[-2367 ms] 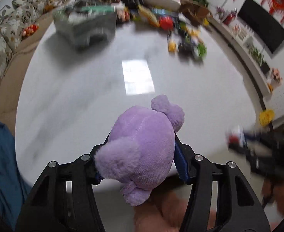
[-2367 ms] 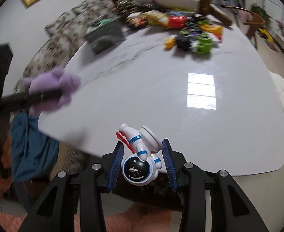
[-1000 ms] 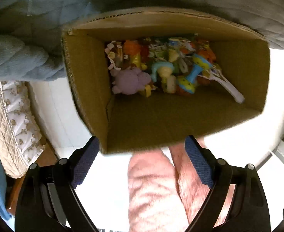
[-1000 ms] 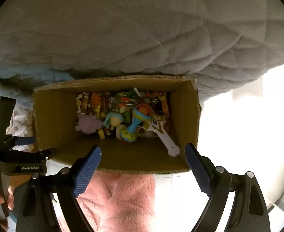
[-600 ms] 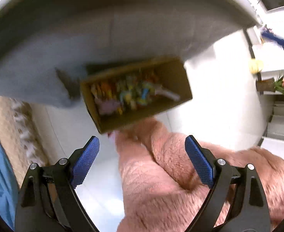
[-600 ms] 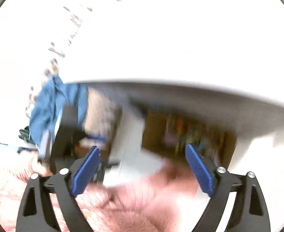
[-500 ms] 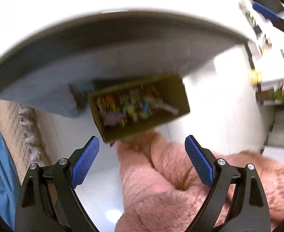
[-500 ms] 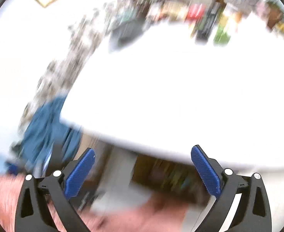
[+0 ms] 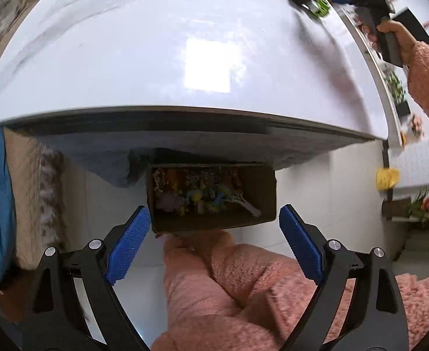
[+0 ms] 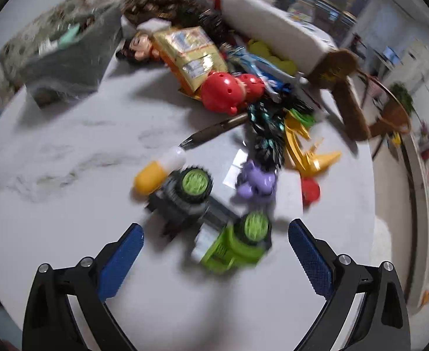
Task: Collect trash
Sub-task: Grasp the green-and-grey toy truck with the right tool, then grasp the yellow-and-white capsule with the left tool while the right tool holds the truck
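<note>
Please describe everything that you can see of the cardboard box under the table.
The cardboard box is brown corrugated card, open on top, and appears to stand on the pale tiled floor, its far end under the edge of the white table. Small colourful toys, one a purple plush, lie along its far side; the near part of its bottom is bare. A pink fuzzy sleeve lies just before its near wall. No tongs touch it.

The right gripper (image 10: pixel 214 251) has its blue pads wide apart with nothing between them, above a white marble table (image 10: pixel 68 158). Just ahead lies a green and grey toy truck with big wheels (image 10: pixel 211 213), near a small purple toy animal (image 10: pixel 255 182) and a yellow and white capsule (image 10: pixel 160 169)
</note>
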A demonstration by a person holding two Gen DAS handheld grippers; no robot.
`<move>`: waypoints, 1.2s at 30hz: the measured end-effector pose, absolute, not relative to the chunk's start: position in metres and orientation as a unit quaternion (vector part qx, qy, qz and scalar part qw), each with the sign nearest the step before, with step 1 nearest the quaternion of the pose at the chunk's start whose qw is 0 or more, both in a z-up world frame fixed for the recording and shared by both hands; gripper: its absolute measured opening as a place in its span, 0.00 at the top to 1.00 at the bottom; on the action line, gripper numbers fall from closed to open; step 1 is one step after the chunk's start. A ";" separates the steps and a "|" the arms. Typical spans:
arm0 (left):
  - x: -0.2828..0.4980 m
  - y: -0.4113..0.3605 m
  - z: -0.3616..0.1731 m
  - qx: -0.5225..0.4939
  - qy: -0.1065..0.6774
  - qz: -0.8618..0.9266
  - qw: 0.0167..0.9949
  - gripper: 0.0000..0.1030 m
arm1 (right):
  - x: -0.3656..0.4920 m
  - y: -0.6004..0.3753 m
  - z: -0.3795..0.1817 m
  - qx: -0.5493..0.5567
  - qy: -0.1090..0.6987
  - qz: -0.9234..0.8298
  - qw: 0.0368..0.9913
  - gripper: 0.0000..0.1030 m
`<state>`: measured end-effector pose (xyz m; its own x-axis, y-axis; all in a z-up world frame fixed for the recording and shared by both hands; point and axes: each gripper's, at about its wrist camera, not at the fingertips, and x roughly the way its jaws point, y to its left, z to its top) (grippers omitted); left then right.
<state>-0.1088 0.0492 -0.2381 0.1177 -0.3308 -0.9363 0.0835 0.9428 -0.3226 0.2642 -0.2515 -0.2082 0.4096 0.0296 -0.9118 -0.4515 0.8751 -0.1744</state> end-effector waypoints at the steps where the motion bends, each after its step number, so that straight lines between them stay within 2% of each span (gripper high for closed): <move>1: -0.109 0.051 -0.239 -0.105 0.651 -0.135 0.740 0.15 | 0.271 -0.248 -0.215 -0.218 0.533 0.156 0.803 0.06; 3: -0.107 0.055 -0.242 -0.126 0.657 -0.122 0.733 0.15 | 0.279 -0.238 -0.229 -0.247 0.544 0.173 0.783 0.17; 8: -0.091 0.053 -0.235 -0.143 0.655 -0.112 0.734 0.15 | 0.270 -0.235 -0.233 -0.268 0.534 0.181 0.781 0.20; 9: -0.089 0.051 -0.232 -0.143 0.652 -0.116 0.736 0.15 | 0.261 -0.236 -0.231 -0.267 0.529 0.187 0.783 0.31; 10: -0.085 0.049 -0.227 -0.140 0.647 -0.122 0.740 0.15 | 0.253 -0.238 -0.227 -0.263 0.527 0.187 0.786 0.46; 15: -0.042 0.023 -0.208 -0.101 0.624 -0.152 0.759 0.15 | 0.217 -0.283 -0.214 -0.109 0.556 0.206 0.798 0.48; 20: 0.029 -0.029 -0.197 -0.039 0.594 -0.176 0.784 0.15 | 0.157 -0.354 -0.188 0.137 0.529 0.233 0.804 0.48; 24: 0.107 -0.087 -0.199 0.017 0.571 -0.176 0.802 0.15 | 0.087 -0.376 -0.169 0.187 0.499 0.204 0.821 0.47; 30: 0.204 -0.153 -0.212 0.072 0.553 -0.142 0.818 0.15 | 0.023 -0.397 -0.159 0.205 0.486 0.165 0.834 0.47; 33: 0.241 -0.172 -0.221 0.069 0.571 -0.136 0.807 0.29 | 0.005 -0.405 -0.162 0.221 0.481 0.153 0.834 0.47; 34: 0.247 -0.173 -0.224 0.065 0.578 -0.135 0.802 0.40 | 0.000 -0.407 -0.163 0.228 0.481 0.149 0.833 0.47; 36: 0.257 -0.176 -0.228 0.079 0.578 -0.120 0.803 0.53 | -0.010 -0.413 -0.165 0.236 0.479 0.144 0.833 0.47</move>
<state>0.2568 -0.1765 -0.2276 0.3031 -0.1020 -0.9475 0.2849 0.9585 -0.0120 -0.0099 -0.4127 -0.1645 0.4994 0.4656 -0.7306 -0.0140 0.8475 0.5306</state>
